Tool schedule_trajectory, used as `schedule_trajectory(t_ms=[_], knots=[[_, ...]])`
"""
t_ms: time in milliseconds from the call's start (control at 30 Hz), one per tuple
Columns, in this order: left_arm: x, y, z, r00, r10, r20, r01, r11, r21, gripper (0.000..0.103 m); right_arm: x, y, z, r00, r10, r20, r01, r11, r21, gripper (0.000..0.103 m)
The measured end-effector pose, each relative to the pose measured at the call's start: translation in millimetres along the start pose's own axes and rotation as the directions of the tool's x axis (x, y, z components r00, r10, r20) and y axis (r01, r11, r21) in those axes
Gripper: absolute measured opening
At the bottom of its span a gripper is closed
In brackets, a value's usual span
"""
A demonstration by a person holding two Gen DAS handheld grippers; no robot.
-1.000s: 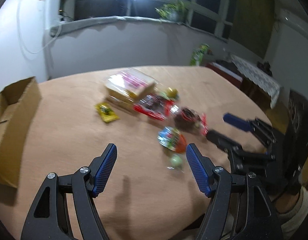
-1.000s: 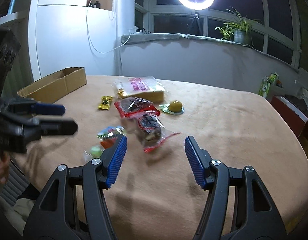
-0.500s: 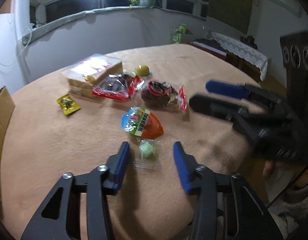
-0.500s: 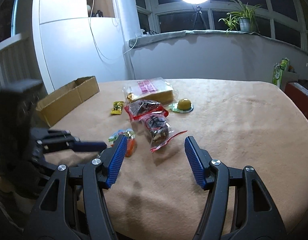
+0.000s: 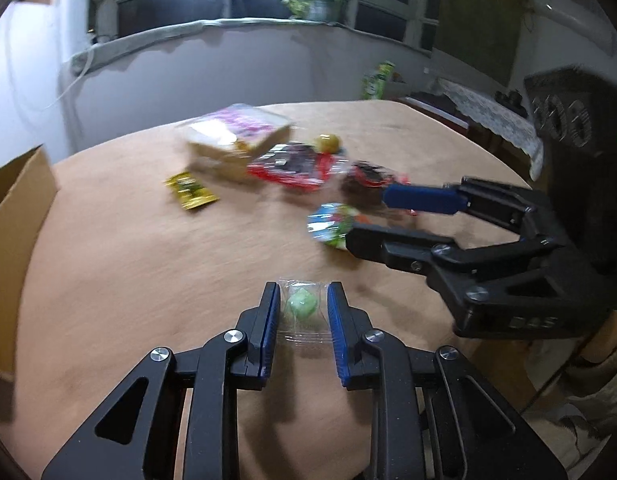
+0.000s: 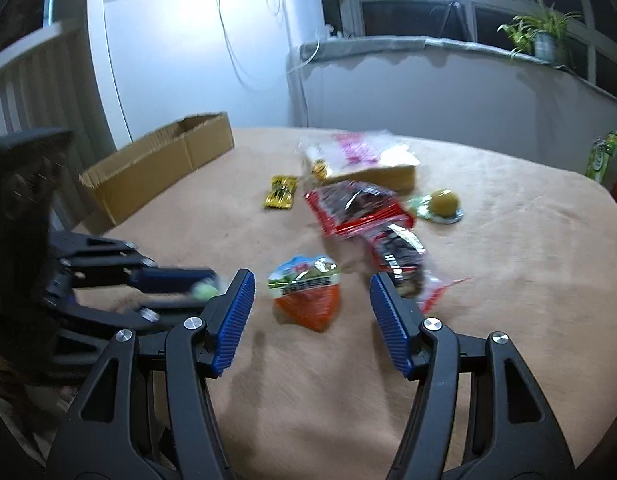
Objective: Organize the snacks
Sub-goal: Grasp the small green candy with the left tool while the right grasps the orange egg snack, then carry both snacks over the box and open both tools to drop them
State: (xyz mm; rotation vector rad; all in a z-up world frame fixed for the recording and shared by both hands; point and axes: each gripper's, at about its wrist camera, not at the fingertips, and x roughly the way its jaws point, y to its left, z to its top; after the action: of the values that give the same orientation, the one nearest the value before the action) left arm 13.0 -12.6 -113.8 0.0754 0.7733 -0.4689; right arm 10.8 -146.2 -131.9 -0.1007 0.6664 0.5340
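My left gripper is shut on a small green candy in a clear wrapper, just above the tan table. The candy also shows in the right wrist view between the left gripper's fingers. My right gripper is open, its pads on either side of an orange and green triangular snack pack; the pack also shows in the left wrist view. Farther back lie a red packet, a dark snack bag, a yellow sachet, a bread bag and a yellow jelly cup.
An open cardboard box stands at the table's left side and also shows in the left wrist view. A green carton stands beyond the far right edge. A windowsill with a plant runs behind.
My left gripper has closed from wide open onto the green candy. My right gripper has moved left and forward, from the dark snack bag to around the triangular pack.
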Motion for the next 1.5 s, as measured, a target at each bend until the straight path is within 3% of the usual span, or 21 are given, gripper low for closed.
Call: schedule_trajectory(t_ms=[133, 167, 200, 367, 600, 1500], knots=[[-7.9, 19.6, -2.7, 1.000, 0.019, 0.016, -0.019, 0.999, -0.043, 0.022, 16.1, 6.2, -1.7, 0.999, -0.037, -0.033, 0.037, 0.999, -0.007, 0.063], [-9.2, 21.0, -2.5, 1.000, 0.021, 0.021, -0.020, 0.999, -0.049, 0.022, 16.1, 6.5, -1.4, 0.998, -0.048, -0.030, 0.047, 0.999, -0.010, 0.057], [-9.5, 22.6, -1.7, 0.999, 0.022, 0.026, -0.020, 0.998, -0.055, 0.022, 16.1, 7.2, -0.7, 0.998, -0.055, -0.028, 0.054, 0.998, -0.011, 0.040], [-12.6, 28.5, 0.9, 0.999, 0.016, 0.050, -0.013, 0.997, -0.070, 0.022, 12.4, 10.1, -0.1, 0.998, -0.070, -0.012, 0.069, 0.997, -0.019, 0.034], [-20.0, 40.7, 4.8, 0.996, 0.000, 0.085, 0.009, 0.994, -0.108, 0.022, -3.4, 9.6, 4.2, 0.996, -0.082, 0.031, 0.082, 0.997, -0.001, 0.033], [-65.3, 58.6, 13.8, 0.980, 0.057, 0.192, -0.031, 0.990, -0.135, 0.022, -26.9, 43.7, 43.4, 0.990, -0.069, 0.119, 0.076, 0.996, -0.055, 0.033]])
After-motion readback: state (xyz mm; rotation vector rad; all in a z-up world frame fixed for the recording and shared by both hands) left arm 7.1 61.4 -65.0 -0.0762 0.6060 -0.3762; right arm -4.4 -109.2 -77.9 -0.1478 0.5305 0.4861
